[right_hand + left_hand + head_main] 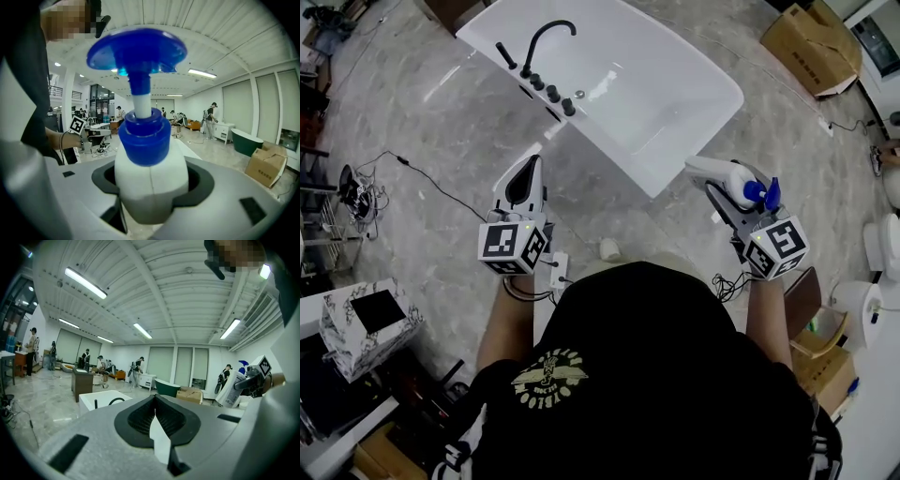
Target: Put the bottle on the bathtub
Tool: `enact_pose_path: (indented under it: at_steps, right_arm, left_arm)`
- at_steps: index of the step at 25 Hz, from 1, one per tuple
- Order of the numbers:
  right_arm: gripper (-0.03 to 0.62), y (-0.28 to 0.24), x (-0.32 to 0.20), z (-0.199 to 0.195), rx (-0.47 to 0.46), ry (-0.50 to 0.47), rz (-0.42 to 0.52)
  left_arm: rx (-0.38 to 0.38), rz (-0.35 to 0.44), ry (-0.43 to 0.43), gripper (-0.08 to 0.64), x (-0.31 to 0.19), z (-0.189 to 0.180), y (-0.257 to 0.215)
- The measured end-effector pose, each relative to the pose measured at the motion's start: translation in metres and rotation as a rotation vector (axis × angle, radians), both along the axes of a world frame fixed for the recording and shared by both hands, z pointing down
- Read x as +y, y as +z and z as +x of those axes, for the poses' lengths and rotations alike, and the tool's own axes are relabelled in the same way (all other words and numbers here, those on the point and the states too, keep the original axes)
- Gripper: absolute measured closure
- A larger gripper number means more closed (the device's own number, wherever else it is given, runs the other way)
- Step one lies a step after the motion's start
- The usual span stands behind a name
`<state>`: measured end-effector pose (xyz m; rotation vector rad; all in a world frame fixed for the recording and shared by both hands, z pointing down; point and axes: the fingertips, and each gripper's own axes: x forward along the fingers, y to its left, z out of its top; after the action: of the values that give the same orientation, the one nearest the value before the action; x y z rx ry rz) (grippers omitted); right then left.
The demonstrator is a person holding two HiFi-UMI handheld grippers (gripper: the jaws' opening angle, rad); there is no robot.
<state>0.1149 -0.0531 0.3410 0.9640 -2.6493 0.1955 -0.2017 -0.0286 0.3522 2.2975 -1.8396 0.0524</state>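
Observation:
A white bottle (pixel 733 178) with a blue pump top (pixel 763 192) is in my right gripper (pixel 722 187), which is shut on it. It hangs just off the white bathtub's (pixel 694 141) near right corner. In the right gripper view the bottle (pixel 150 173) fills the space between the jaws, pump end towards the camera. My left gripper (pixel 525 178) is shut and holds nothing, near the tub's front side below the black faucet (pixel 546 37). In the left gripper view the left gripper (pixel 154 416) points over the bathtub (pixel 93 401), with the bottle (pixel 233 387) at the right.
Cardboard boxes (pixel 811 42) stand beyond the tub at top right. A power strip (pixel 555 272) and cables lie on the marble floor near my feet. A marbled box (pixel 370 323) sits at the left, white fixtures (pixel 886 244) at the right. People stand far back in the hall.

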Motion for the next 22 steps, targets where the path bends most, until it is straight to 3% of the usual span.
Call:
enact_pose_path:
  at_steps: [5, 15, 22]
  right_arm:
    - [0.321, -0.007, 0.002, -0.001, 0.038, 0.005, 0.011]
    - [0.321, -0.003, -0.008, -0.041, 0.042, -0.078, 0.021]
    - [0.321, 0.003, -0.023, -0.035, 0.026, -0.089, 0.0]
  left_arm:
    - [0.056, 0.018, 0.013, 0.551, 0.004, 0.004, -0.002]
    - [0.032, -0.008, -0.017, 0.551, 0.009, -0.012, 0.005]
    - [0.006, -0.015, -0.03, 0.551, -0.005, -0.007, 0.003]
